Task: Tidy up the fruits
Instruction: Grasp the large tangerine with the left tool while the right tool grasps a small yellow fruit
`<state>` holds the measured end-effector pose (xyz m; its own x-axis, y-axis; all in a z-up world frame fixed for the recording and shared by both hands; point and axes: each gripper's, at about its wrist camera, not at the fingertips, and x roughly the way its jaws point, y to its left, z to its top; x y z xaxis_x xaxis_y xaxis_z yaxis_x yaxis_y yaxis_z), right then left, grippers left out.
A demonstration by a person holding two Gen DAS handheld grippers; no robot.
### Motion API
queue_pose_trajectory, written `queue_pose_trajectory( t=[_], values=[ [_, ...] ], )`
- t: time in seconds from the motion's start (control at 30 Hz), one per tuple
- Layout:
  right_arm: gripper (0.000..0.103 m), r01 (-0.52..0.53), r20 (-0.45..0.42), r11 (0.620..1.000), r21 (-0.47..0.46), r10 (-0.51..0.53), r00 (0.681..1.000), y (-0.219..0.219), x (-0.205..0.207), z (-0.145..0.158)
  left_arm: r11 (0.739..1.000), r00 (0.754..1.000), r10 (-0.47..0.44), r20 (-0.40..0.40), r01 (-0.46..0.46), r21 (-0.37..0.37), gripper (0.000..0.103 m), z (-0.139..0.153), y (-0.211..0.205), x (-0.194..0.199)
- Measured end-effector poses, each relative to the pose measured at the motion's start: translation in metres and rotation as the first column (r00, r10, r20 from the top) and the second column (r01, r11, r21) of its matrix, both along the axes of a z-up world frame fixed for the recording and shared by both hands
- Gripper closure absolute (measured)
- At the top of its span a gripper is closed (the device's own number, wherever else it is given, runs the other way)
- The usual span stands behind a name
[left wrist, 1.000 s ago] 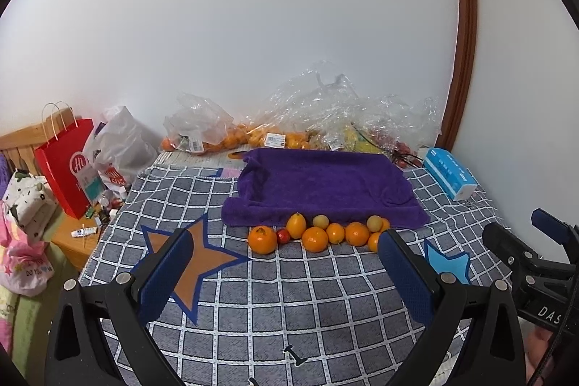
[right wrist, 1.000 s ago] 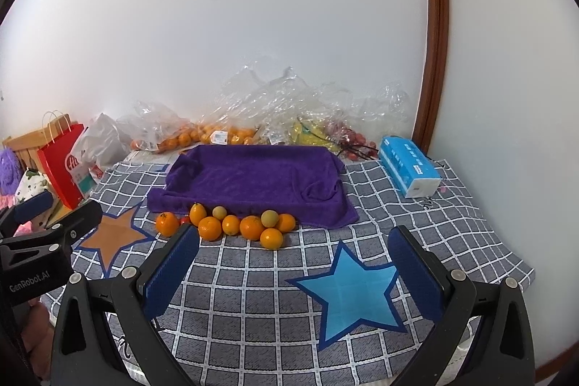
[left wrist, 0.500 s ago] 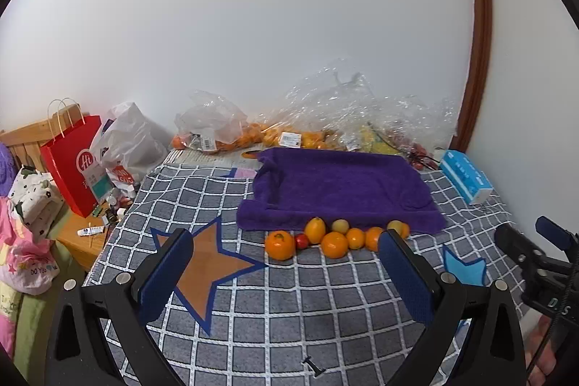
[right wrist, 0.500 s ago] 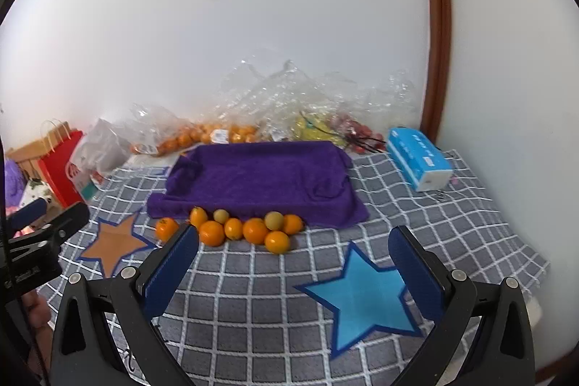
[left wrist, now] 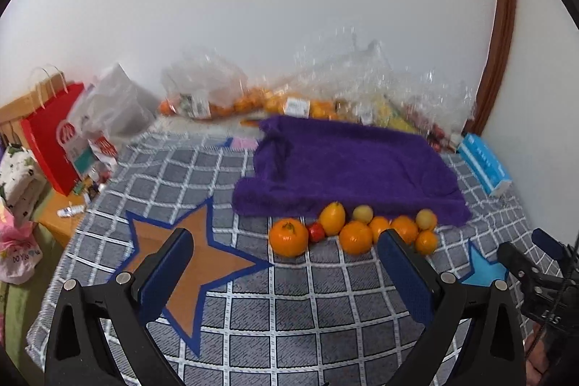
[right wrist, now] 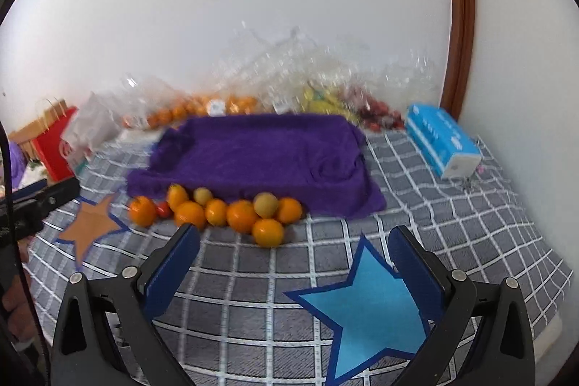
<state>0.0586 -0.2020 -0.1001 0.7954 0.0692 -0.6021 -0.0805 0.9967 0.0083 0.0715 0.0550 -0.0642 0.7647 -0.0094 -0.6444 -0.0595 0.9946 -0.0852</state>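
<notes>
A row of fruit lies on the grey checked cloth along the front edge of a purple towel (left wrist: pixel 347 165) (right wrist: pixel 260 154). It has a large orange (left wrist: pixel 288 237) (right wrist: pixel 142 210) at the left, a small red fruit (left wrist: pixel 316 232) (right wrist: pixel 163 208), a lemon (left wrist: pixel 332 217), several smaller oranges (right wrist: pixel 267 232) and pale yellow fruits (right wrist: pixel 265 204). My left gripper (left wrist: pixel 286 272) is open and empty, short of the fruit. My right gripper (right wrist: pixel 295 264) is open and empty, near the row's right end.
An orange star patch (left wrist: pixel 191 255) and a blue star patch (right wrist: pixel 365 306) lie on the cloth. Clear bags of fruit (left wrist: pixel 289 96) line the wall. A blue tissue pack (right wrist: pixel 443 143) sits at the right; a red paper bag (left wrist: pixel 50 136) stands at the left.
Both grippers have moved forward and lower toward the row of fruit, which now looks larger. The jaws stay open. No fruit has moved.
</notes>
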Motion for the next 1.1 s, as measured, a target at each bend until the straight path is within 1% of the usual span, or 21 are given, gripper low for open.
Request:
queue_pose_trajectory(
  t=[0.1,0.2,0.27,0.3,0.33,0.37,0.43,0.53,0.7,0.8,0.83,0.87,0.9,0.93,0.97,1.07,1.1],
  values=[
    [0.004,-0.002,-0.006,1.0,0.018,0.002,1.0,-0.001,0.012,-0.013,1.0,1.0,0.004,-0.023,-0.004,0.016,0.002,-0.013,0.002,0.015],
    [0.014,-0.01,-0.036,0.999,0.038,0.012,0.999,0.0,0.029,-0.022,1.0,0.999,0.012,-0.046,-0.011,0.017,0.005,-0.025,0.007,0.027],
    [0.027,-0.009,-0.062,0.999,0.053,0.013,0.998,0.001,0.042,-0.027,1.0,0.998,0.016,-0.066,-0.016,0.004,0.007,-0.033,0.011,0.037],
    [0.031,-0.014,-0.078,0.998,0.066,0.02,0.997,0.001,0.048,-0.029,1.0,0.997,0.014,-0.078,-0.014,0.0,0.007,-0.037,0.013,0.041],
    [0.039,-0.019,-0.087,0.997,0.081,0.026,0.996,0.002,0.052,-0.031,1.0,0.996,0.01,-0.093,-0.011,-0.001,0.008,-0.041,0.014,0.045],
    [0.042,-0.03,-0.098,0.994,0.102,0.041,0.994,0.004,0.06,-0.034,1.0,0.995,0.005,-0.101,-0.005,-0.002,0.009,-0.044,0.016,0.049],
    [0.044,-0.05,-0.103,0.992,0.118,0.063,0.993,0.007,0.07,-0.037,1.0,0.994,0.009,-0.107,-0.009,0.0,0.011,-0.049,0.02,0.054],
    [0.053,-0.064,-0.108,0.99,0.123,0.078,0.991,0.014,0.08,-0.039,1.0,0.994,0.009,-0.112,-0.009,-0.003,0.013,-0.052,0.024,0.059],
    [0.056,-0.066,-0.141,0.989,0.136,0.085,0.986,0.023,0.099,-0.047,1.0,0.993,0.006,-0.118,-0.007,-0.009,0.013,-0.056,0.03,0.063],
    [0.057,-0.06,-0.157,0.99,0.127,0.08,0.984,0.025,0.106,-0.054,1.0,0.991,-0.019,-0.13,0.016,-0.027,0.02,-0.06,0.031,0.065],
    [0.06,-0.063,-0.162,0.991,0.121,0.082,0.983,0.026,0.108,-0.056,0.999,0.991,-0.025,-0.132,0.021,-0.03,0.021,-0.061,0.031,0.066],
    [0.066,-0.067,-0.17,0.991,0.115,0.086,0.982,0.027,0.11,-0.058,0.999,0.991,-0.031,-0.132,0.027,-0.032,0.022,-0.062,0.03,0.067],
    [0.068,-0.071,-0.162,0.992,0.1,0.087,0.983,0.029,0.11,-0.059,0.999,0.991,-0.036,-0.132,0.032,-0.033,0.022,-0.063,0.029,0.067],
    [0.073,-0.069,-0.157,0.994,0.09,0.083,0.984,0.029,0.109,-0.059,0.999,0.99,-0.044,-0.134,0.04,-0.032,0.022,-0.064,0.028,0.068],
    [0.075,-0.075,-0.161,0.994,0.084,0.088,0.983,0.029,0.11,-0.059,0.998,0.989,-0.051,-0.137,0.047,-0.032,0.022,-0.065,0.026,0.068],
    [0.075,-0.092,-0.154,0.992,0.089,0.105,0.982,0.028,0.106,-0.057,0.997,0.987,-0.07,-0.143,0.065,-0.037,0.023,-0.069,0.023,0.07],
    [0.075,-0.1,-0.144,0.99,0.097,0.113,0.983,0.027,0.102,-0.055,0.997,0.987,-0.074,-0.144,0.069,-0.04,0.025,-0.07,0.021,0.07]
  ],
)
